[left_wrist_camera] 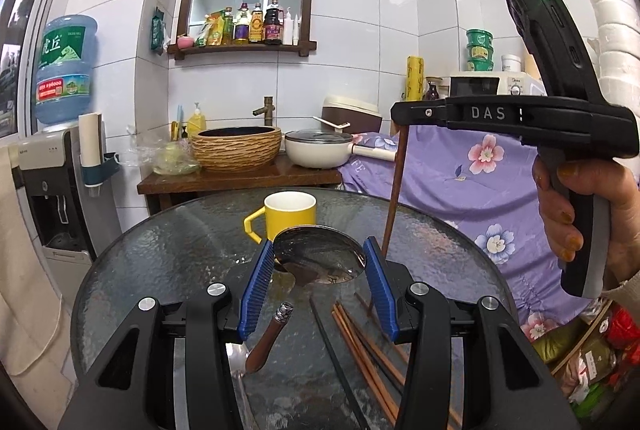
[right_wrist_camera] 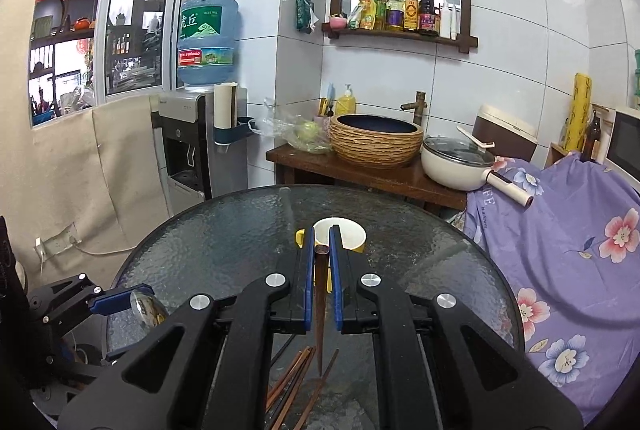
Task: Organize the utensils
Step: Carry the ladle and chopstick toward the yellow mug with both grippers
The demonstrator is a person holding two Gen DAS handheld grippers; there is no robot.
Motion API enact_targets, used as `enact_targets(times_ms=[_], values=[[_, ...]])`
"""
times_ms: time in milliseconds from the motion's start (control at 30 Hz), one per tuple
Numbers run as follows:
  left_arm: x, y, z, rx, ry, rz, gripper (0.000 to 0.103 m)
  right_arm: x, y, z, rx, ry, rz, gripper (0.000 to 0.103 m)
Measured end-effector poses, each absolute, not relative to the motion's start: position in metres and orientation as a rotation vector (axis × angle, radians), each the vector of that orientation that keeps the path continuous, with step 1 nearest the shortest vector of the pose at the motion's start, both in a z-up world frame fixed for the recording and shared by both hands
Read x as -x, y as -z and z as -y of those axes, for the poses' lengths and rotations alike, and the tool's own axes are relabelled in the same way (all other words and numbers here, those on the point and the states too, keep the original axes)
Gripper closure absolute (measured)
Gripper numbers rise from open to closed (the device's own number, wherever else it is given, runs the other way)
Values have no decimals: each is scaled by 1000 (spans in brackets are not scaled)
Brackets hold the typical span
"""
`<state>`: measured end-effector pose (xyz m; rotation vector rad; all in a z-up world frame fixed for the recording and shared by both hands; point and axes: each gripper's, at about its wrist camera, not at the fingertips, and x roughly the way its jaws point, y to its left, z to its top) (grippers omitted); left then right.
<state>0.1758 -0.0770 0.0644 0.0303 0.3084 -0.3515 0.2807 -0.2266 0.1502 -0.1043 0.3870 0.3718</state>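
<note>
My left gripper point(left_wrist_camera: 319, 243) is shut on the bowl of a metal spoon point(left_wrist_camera: 320, 258), which it holds above the round glass table point(left_wrist_camera: 168, 262). The right wrist view shows this gripper point(right_wrist_camera: 130, 301) with the spoon point(right_wrist_camera: 148, 310) at the lower left. My right gripper point(right_wrist_camera: 322, 230) is shut on one brown chopstick point(right_wrist_camera: 321, 294), which hangs point down over the table. From the left wrist view, that gripper point(left_wrist_camera: 402, 110) holds the chopstick point(left_wrist_camera: 394, 198) to the right of a yellow mug point(left_wrist_camera: 290, 214). The mug point(right_wrist_camera: 344, 236) stands empty just beyond the right fingers.
Several loose chopsticks point(left_wrist_camera: 360, 350) lie on the glass near me, also seen in the right wrist view point(right_wrist_camera: 292, 378). A brown-handled utensil point(left_wrist_camera: 270, 336) lies to their left. A purple flowered cloth point(left_wrist_camera: 460, 166) borders the table on the right. Behind stand a basin point(left_wrist_camera: 236, 146), a pot point(left_wrist_camera: 320, 150) and a water dispenser point(left_wrist_camera: 60, 190).
</note>
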Motion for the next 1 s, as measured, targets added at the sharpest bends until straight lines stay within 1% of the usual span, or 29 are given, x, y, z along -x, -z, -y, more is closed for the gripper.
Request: enact_targets(times_ms=[233,500,767,1000], values=[[-224,-85,67,83,437,-383,58,-301,-172,226,83,-380,-395,95],[-287,-111,62,196,467,-430,58,-341,-216,226,69,-351,-368,95],[-334,-154,73,235,474,-363,58,-384,-265,221,37,-324,-320,95],[-381,-161,78,336,473,-319,58,-430,-272,220,-22,-298,-325,95]])
